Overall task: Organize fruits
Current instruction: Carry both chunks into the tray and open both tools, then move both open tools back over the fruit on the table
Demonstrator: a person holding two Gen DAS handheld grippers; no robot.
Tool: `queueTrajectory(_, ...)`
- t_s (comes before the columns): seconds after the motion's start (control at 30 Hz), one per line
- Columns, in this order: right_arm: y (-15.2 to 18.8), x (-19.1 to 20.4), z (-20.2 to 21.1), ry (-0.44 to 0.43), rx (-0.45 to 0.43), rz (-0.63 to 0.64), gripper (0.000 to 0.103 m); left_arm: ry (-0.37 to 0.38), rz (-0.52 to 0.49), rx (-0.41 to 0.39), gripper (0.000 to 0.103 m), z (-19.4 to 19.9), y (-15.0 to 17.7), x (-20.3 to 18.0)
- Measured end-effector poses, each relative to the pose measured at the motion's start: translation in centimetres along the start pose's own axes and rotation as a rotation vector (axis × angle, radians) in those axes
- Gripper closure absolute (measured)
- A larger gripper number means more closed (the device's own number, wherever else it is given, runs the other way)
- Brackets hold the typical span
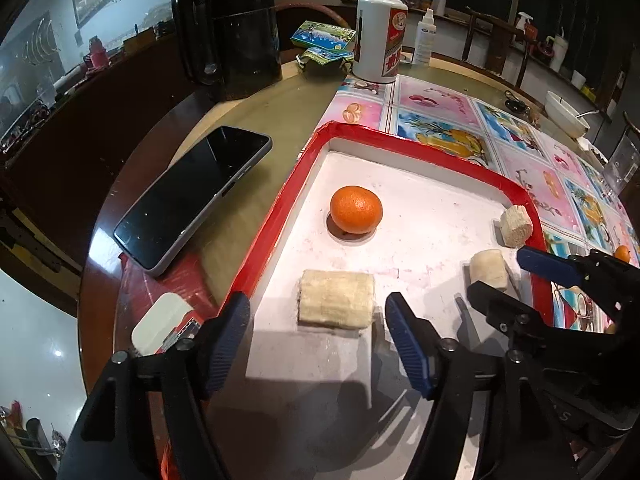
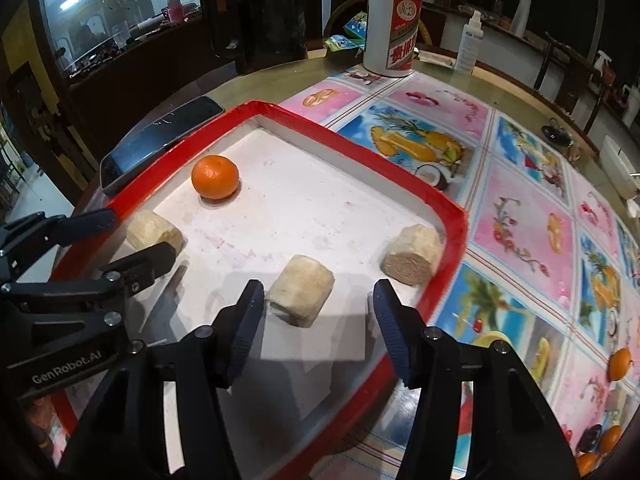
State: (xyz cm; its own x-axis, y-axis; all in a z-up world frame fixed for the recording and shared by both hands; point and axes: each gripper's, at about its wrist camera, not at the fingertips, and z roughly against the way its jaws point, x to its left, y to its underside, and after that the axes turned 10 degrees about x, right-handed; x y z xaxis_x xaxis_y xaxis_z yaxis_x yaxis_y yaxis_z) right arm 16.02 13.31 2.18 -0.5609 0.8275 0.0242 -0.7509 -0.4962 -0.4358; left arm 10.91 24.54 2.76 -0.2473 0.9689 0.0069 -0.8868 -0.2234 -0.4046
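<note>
While both tools are hovering over the tray: nothing is being gripped.
Left gripper: gaping wide around a pale chunk.
Right gripper: spread apart beside another chunk.
Orange: sitting on the red-rimmed tray.
Third chunk: lying near the tray's right rim.

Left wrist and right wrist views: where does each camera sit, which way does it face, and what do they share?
Left wrist: on the left gripper, looking forward over the red-rimmed tray; its open blue-padded fingers flank a pale chunk, with the right gripper at right.
Right wrist: on the right gripper, open, a pale chunk between its fingers; the left gripper at left.
Shared: tray, orange, white bottle, phone.
</note>
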Motion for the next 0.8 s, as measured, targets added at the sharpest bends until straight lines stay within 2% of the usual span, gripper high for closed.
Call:
queueTrajectory(0.2, 1.1, -0.2, 1.4, 0.017, -0.014, 0.002, 0.037, -0.013, -0.007, -0.015, 0.027, 0.9, 0.8, -0.5)
queueTrajectory(0.53, 3.8, -0.3, 4.5, -0.006, -0.046, 0.018, 0.037, -0.024, -0.019, -0.043, 0.027, 3.1, 2.7, -1.8)
queueTrajectory(0.8, 8.1, -2.2, 7.6, -0.048, -0.062, -0.005, 0.037, 0.003, -0.060, -0.061, 0.027, 5.2, 5.1, -4.6)
